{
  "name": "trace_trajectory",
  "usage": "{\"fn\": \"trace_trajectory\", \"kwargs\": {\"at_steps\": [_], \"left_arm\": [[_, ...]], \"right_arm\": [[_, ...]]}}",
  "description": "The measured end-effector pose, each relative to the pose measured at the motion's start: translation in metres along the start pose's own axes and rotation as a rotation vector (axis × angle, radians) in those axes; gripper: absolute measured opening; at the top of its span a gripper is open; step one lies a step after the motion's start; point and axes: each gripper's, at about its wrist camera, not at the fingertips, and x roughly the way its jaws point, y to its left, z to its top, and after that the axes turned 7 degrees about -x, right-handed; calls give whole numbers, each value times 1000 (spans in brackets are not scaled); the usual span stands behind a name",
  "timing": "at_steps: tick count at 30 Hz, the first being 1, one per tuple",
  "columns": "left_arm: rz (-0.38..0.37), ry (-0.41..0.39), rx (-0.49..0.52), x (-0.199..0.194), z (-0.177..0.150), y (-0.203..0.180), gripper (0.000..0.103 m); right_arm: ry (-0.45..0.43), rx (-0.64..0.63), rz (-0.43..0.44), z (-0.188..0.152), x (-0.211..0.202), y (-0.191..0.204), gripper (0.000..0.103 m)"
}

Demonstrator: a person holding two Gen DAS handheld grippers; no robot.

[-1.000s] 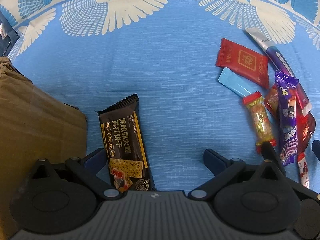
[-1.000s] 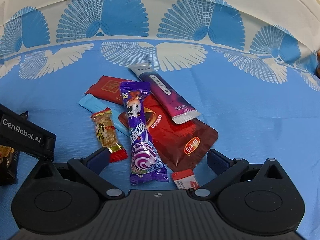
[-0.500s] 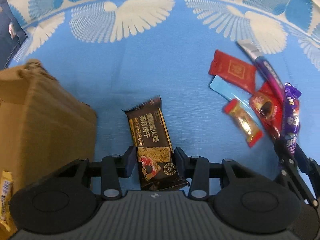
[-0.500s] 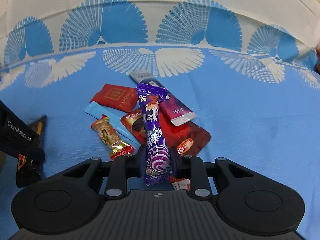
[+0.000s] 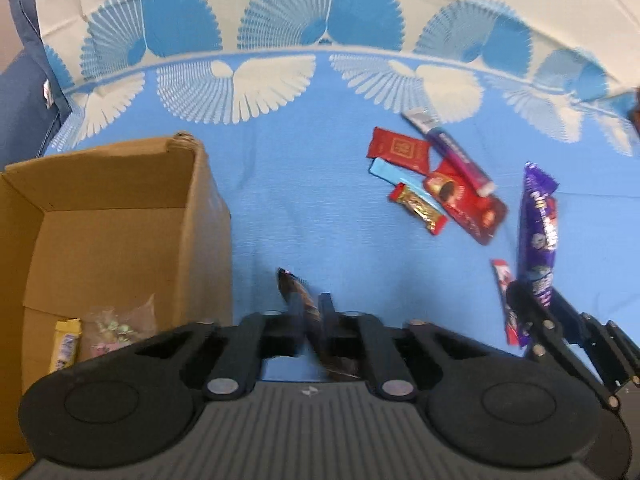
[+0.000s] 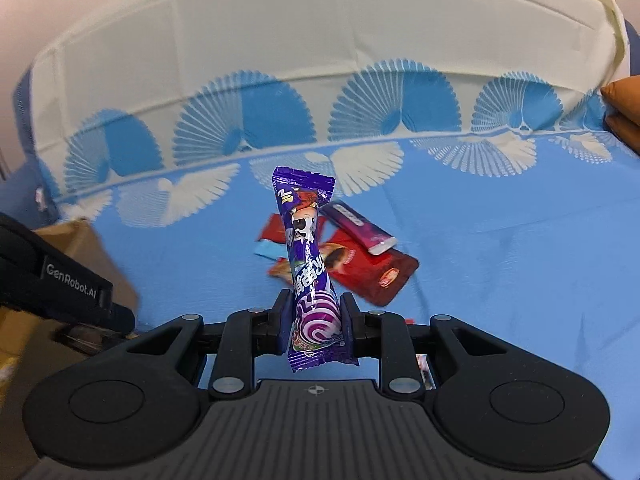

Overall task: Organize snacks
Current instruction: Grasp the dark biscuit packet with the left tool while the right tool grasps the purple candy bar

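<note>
Box (image 5: 120, 216) next: I keep left gripper (image 5: 309, 312) clamping black packet (image 5: 298, 294), right gripper (image 6: 314, 314) pinching purple candy (image 6: 308, 256); release low inside.

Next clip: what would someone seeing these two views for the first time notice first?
The purple candy pack stands out, clamped upright in the right gripper above the blue cloth. The left gripper is shut on a dark bar, seen edge-on and blurred. An open cardboard box sits at the left with a few snacks inside, and a cluster of loose wrappers lies on the cloth to the right.
</note>
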Motion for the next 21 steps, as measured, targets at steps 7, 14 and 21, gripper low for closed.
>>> {"fn": "trace_trajectory", "kwargs": {"at_steps": [7, 14, 21], "left_arm": [[-52, 56, 19, -4, -16, 14, 9], [-13, 134, 6, 40, -31, 6, 100], [73, 168, 46, 83, -22, -42, 103]], "right_arm": [[16, -35, -5, -13, -34, 21, 27], [108, -11, -36, -36, -16, 5, 27], [165, 28, -45, -50, 14, -14, 27]]}}
